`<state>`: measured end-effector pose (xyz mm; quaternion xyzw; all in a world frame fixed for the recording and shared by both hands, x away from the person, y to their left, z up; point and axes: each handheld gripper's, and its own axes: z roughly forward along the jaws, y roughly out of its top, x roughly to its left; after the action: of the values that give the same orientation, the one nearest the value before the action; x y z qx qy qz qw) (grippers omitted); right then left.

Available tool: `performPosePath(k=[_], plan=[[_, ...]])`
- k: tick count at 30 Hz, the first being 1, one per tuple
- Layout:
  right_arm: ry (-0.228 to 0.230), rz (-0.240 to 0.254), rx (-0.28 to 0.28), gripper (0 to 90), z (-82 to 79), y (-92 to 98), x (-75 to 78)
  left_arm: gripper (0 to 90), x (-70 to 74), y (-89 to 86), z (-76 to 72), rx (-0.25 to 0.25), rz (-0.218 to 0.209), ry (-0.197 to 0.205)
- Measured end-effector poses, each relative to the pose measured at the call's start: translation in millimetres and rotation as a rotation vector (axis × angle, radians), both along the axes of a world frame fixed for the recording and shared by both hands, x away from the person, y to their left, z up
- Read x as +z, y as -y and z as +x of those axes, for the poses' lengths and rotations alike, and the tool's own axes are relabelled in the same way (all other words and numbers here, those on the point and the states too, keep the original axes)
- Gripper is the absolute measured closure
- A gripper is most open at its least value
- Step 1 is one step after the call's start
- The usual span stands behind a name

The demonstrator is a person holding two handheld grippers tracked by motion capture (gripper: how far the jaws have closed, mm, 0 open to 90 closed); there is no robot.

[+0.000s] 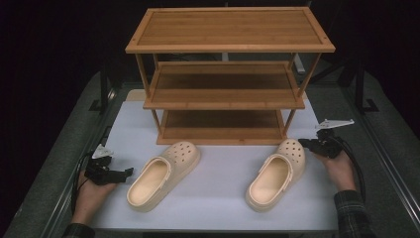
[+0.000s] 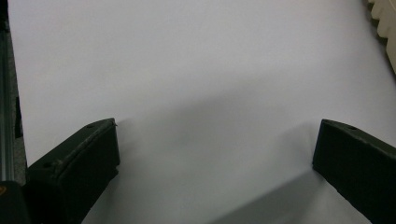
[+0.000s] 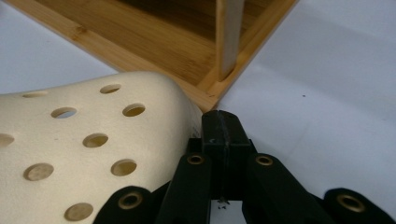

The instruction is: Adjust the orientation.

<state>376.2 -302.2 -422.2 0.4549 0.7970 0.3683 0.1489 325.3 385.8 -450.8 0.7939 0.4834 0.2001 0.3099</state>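
No brand name, label or writing can be read on anything here. Two cream foam clogs with round holes in their toes lie on the white table top, in front of a three-shelf wooden rack that stands at the far side. The right clog lies on the right part of the table with its toe pointing far and a little right, close to the rack's near right corner. The right gripper, held in the person's right hand, sits just beside that toe, on its right. In the right gripper view the black jaws are pressed tight together with nothing between them, and their tip is right next to the holed toe; whether they touch cannot be told. The rack's bottom shelf corner is just past the tip. The left clog lies on the left part of the table, toe pointing far and right. The left gripper, held in the left hand, is near the left side of that clog but apart from it. In the left gripper view its jaws stand wide apart over bare white table, with the edge of the clog at the far right.
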Motion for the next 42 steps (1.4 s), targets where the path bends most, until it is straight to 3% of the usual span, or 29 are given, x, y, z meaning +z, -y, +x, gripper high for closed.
performPosePath(k=[20,27,35,42], plan=[[-0.029,-0.007,0.118,90.0,-15.0,-33.1,1.3,0.0,0.0,0.0,0.0,0.000,0.000,-0.001],[-0.036,-0.010,0.097,89.8,-18.1,-31.1,2.4,0.0,0.0,0.0,0.0,0.000,0.000,0.000],[-0.033,0.010,0.066,88.8,-44.4,-11.3,6.5,0.0,-0.1,0.0,0.0,0.000,-0.002,0.001],[-0.046,0.012,0.101,89.4,-68.1,-11.2,1.9,0.0,-0.2,0.0,0.1,0.000,-0.003,0.001]])
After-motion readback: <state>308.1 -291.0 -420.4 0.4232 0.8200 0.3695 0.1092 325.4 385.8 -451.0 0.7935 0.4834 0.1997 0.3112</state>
